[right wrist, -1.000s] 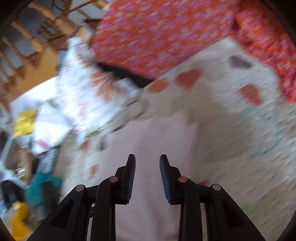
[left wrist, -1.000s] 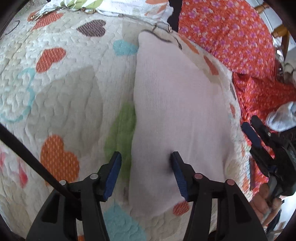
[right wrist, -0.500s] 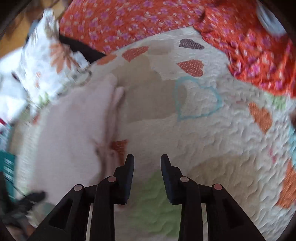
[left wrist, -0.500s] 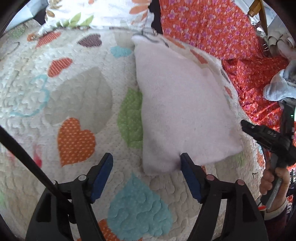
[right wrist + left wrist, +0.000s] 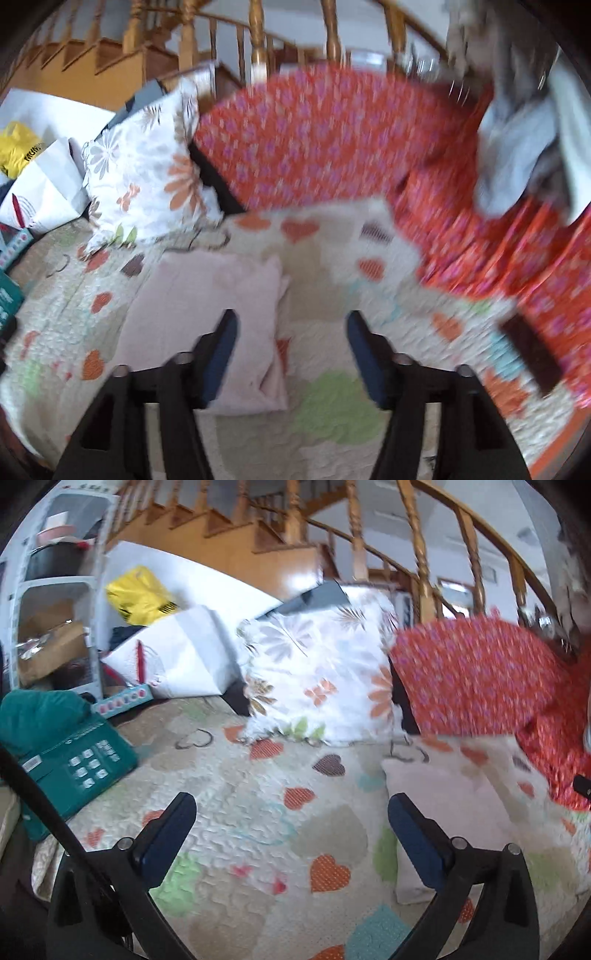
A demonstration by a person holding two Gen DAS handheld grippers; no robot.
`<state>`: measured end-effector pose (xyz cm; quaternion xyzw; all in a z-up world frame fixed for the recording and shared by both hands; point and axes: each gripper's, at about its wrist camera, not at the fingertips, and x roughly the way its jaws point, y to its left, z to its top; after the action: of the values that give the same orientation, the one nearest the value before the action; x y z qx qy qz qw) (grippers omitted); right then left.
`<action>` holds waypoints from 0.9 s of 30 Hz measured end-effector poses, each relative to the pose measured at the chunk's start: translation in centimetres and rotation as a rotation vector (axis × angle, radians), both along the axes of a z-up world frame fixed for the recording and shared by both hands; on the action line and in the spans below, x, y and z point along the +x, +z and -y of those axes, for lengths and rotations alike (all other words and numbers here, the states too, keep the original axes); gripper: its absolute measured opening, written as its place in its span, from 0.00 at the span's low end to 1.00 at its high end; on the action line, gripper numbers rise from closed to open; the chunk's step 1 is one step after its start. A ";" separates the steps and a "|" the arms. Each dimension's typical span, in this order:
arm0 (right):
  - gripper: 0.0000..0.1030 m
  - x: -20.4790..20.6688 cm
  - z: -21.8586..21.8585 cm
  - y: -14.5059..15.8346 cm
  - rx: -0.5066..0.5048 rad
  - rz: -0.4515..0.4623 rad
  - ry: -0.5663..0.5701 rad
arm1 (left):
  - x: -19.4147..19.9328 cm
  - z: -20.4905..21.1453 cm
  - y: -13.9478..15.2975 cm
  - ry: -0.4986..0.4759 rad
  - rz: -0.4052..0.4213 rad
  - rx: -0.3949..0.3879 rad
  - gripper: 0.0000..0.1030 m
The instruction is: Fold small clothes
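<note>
A folded pale pink garment point(image 5: 439, 805) lies flat on the heart-patterned quilt point(image 5: 258, 812). It also shows in the right wrist view point(image 5: 221, 306). My left gripper point(image 5: 291, 827) is open and empty, raised above the quilt to the left of the garment. My right gripper point(image 5: 291, 347) is open and empty, raised above the quilt, its left finger over the garment's right edge. A pile of grey and white clothes point(image 5: 517, 147) lies on the red floral cover at the far right.
A floral pillow point(image 5: 321, 675) and a red floral cushion point(image 5: 472, 679) stand at the back of the quilt. A teal box point(image 5: 74, 760) sits at the left edge. A dark flat object point(image 5: 532, 350) lies on the quilt at right. Stair railings stand behind.
Both grippers have lifted up and back from the garment and tilted up toward the room. The right gripper's jaws have opened wider. The garment stays folded on the quilt.
</note>
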<state>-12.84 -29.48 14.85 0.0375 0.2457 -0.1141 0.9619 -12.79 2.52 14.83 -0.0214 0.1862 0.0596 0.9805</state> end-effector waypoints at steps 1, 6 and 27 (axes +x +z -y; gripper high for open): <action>0.90 -0.3 -0.1 0.2 0.013 0.019 0.016 | -0.3 -0.5 0.2 -0.004 -0.005 -0.027 1.00; 0.89 1.6 -0.3 -2.4 0.149 -0.155 0.158 | 0.6 -0.9 -0.6 -0.093 -0.080 -0.117 1.00; 0.89 3.9 -4.8 -9.0 0.060 -0.331 0.236 | 5.3 3.6 -10.3 -0.176 -0.496 0.028 1.00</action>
<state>-8.95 -24.63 5.83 0.0180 0.4063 0.0020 0.9136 -7.44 -1.06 4.49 0.0237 0.4212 -0.0201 0.9065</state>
